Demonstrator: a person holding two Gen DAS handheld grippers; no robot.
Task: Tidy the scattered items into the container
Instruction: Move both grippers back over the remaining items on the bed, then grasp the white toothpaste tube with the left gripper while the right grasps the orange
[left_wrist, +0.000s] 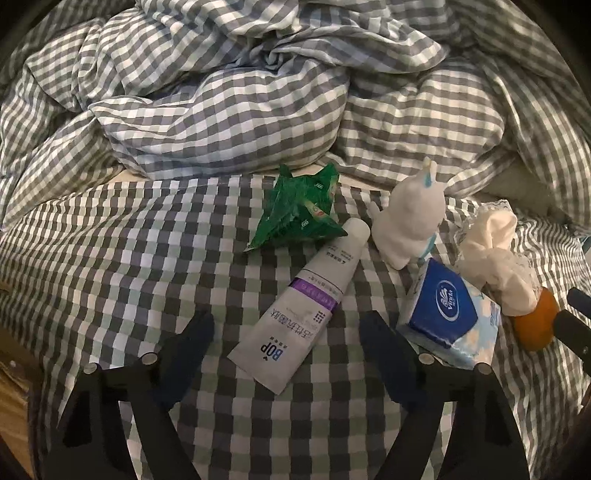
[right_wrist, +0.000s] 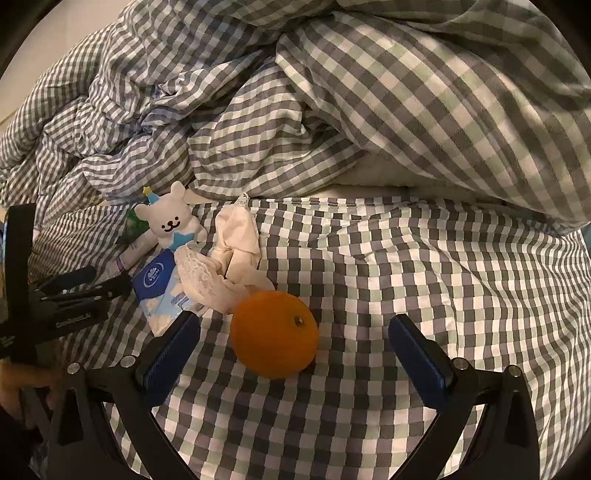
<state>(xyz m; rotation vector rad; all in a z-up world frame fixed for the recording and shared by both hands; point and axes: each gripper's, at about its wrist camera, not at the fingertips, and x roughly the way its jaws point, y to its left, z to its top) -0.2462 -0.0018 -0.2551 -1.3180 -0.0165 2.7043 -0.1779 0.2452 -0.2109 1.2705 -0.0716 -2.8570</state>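
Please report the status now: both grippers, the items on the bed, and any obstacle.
Left gripper open over toothpaste tube. Right gripper open around orange, not touching. Tissue pack, bear toy still loose. Container not in view.

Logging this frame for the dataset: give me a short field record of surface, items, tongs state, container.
surface: checked bedsheet, rumpled duvet behind
items: toothpaste tube, green packet, white bear figure, tissue pack, cream cloth, orange
left tongs: open, straddling the tube's flat end
right tongs: open, orange between the fingers, not gripped
container: not in view
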